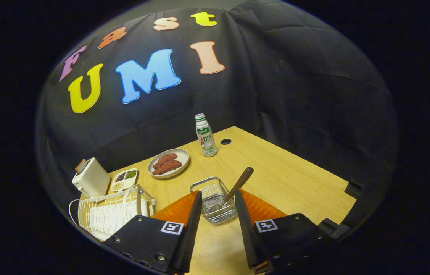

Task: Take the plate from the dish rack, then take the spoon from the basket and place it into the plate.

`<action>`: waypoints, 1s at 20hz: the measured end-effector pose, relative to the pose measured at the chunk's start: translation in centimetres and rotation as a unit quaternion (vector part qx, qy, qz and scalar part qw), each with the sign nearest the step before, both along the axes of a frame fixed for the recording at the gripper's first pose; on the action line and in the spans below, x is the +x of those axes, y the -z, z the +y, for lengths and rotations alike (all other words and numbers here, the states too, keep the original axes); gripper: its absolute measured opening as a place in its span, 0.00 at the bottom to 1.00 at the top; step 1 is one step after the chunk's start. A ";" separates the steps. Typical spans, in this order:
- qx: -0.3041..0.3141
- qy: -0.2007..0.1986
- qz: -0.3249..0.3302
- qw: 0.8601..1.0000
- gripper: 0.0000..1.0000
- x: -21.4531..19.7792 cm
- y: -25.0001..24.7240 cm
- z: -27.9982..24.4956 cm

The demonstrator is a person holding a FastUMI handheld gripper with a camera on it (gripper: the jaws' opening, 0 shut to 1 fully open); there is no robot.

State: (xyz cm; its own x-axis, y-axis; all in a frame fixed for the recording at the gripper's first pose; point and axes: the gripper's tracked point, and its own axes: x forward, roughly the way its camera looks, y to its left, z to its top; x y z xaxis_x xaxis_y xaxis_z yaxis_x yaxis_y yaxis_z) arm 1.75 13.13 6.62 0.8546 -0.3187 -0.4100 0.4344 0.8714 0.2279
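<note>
tool [218, 217]: fingers apart, holding nothing | spoon [234, 191]: stands in basket [213, 200] between the fingertips, handle leaning up and right | dish rack [111, 214]: left on worktop [283, 179] | bottle [206, 136]: label unreadable

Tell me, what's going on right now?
Gripper open, lined up on basket. Spoon leaning inside, untouched. Plate in dish rack. Nothing in the way.
</note>
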 end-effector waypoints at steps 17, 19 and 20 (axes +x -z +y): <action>0.064 -0.008 -0.019 0.998 0.21 4.9 2.9 -3.2; 0.058 -0.016 -0.031 0.998 0.11 6.0 2.5 -2.9; 0.050 -0.022 -0.027 0.998 0.02 5.8 2.4 -2.8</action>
